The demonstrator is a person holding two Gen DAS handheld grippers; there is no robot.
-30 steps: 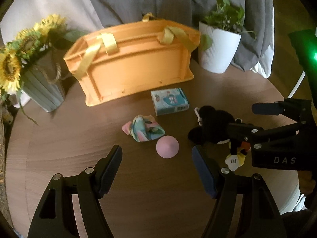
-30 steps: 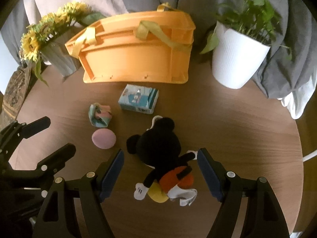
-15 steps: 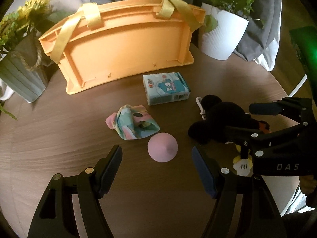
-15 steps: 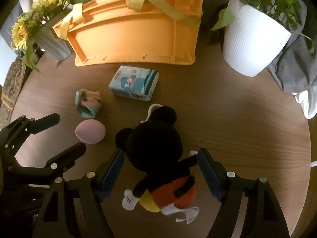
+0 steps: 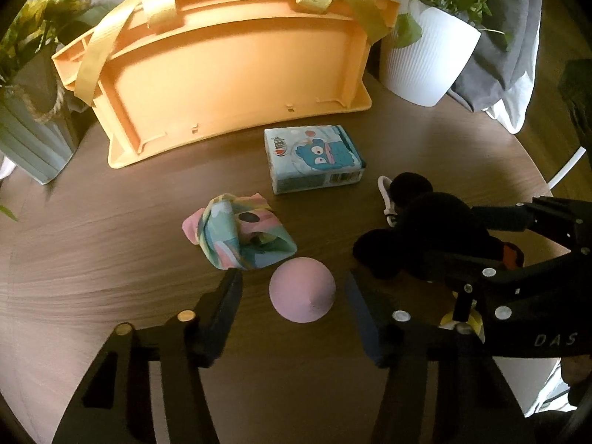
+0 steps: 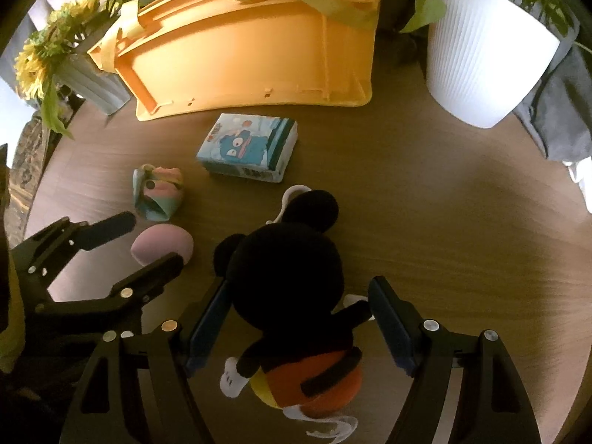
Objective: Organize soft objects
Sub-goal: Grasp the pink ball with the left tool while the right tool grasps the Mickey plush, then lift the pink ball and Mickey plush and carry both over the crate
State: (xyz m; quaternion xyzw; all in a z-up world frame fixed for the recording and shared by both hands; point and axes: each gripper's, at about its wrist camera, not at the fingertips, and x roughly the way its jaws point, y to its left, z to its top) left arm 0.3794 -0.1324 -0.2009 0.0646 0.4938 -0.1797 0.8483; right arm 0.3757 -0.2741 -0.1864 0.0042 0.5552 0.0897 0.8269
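Nothing packed yet, by the look of it; the orange basket [image 5: 229,70], top of frame, shows no soft things inside; its interior is hidden. Left to right on the tabletop [image 5: 92,251]: pastel cloth bundle [image 5: 240,236], pink ball [image 5: 302,289], tissue pack [image 5: 314,159], mouse plush [image 6: 288,288]; left claw [image 5: 292,296] spread apart around the ball, not touching; right claw [image 6: 299,318] wide open astride the plush; all four left to stow.

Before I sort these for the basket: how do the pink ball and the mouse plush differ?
The round pink foam ball is plain and small; the black mouse plush is bigger, multicoloured, limbed. The ball sits between the open left gripper fingers; the plush between the right gripper. Both rest ungripped.
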